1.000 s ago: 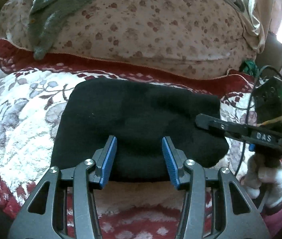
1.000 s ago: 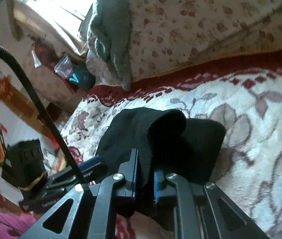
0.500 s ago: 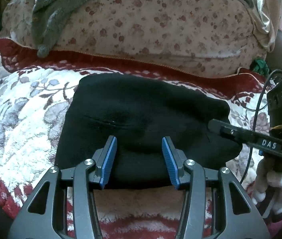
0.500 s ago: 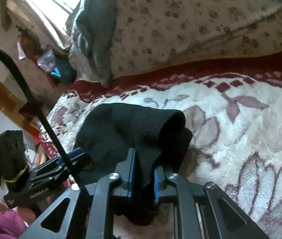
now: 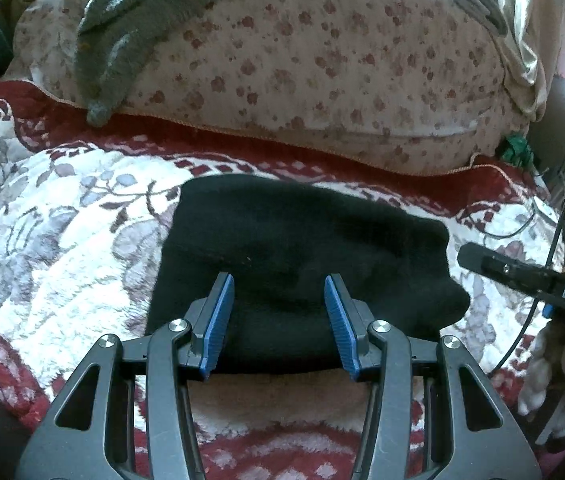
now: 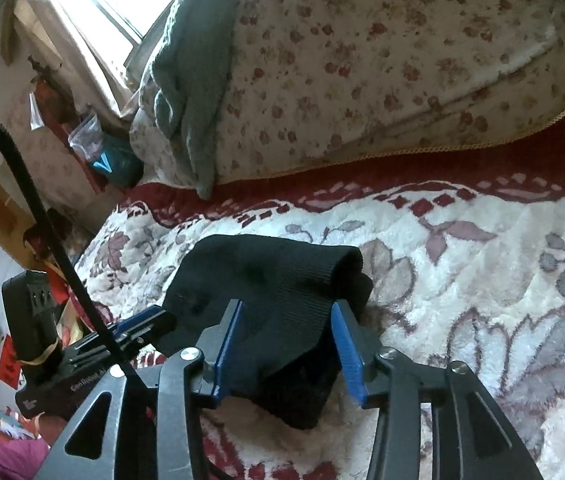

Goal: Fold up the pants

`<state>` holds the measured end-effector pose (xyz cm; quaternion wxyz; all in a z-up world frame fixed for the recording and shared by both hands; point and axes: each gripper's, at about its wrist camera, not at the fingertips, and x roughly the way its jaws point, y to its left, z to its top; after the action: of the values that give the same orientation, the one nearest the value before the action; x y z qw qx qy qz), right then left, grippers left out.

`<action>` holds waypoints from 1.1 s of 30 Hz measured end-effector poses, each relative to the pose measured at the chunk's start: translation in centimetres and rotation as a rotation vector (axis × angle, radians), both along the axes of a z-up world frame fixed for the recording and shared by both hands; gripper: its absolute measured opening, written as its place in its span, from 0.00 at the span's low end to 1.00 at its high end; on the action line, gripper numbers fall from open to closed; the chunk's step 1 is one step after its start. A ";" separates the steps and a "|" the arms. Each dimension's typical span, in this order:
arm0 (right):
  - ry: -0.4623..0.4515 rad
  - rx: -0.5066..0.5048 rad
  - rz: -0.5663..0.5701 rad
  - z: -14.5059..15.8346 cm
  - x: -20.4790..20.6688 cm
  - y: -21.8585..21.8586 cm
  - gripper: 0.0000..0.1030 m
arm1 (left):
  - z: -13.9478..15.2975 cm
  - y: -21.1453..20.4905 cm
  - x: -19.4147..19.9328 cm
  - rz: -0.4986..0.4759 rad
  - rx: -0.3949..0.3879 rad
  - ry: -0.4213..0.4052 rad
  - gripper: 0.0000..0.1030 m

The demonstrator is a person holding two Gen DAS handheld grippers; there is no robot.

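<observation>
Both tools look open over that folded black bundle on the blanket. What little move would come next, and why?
Probably lift the right gripper clear: its fingers stand apart around the folded black knit pants, gripping nothing, and the left gripper is open too, so the bundle lies free on the floral fleece blanket.

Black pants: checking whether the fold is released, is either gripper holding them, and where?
Neither: left gripper and right gripper both open around black pants.
</observation>
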<state>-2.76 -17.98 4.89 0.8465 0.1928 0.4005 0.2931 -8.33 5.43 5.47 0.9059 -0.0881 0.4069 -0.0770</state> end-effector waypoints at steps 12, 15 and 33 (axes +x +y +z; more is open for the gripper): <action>0.156 0.150 -0.046 -3.3 1.5 -1.2 0.67 | 0.1 5.1 1.9 -0.026 -0.116 0.029 0.57; 0.187 0.162 -0.039 -4.3 1.9 -1.0 0.71 | -0.7 6.1 2.8 -0.054 -0.168 0.061 0.57; 0.154 0.180 0.068 -7.2 2.8 3.0 0.65 | -6.7 6.3 6.8 -0.090 -0.323 0.182 0.73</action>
<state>0.08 -15.01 -2.34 0.7821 0.2764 0.4427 0.3406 -1.54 11.78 -1.22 0.8352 -0.2205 0.4729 -0.1734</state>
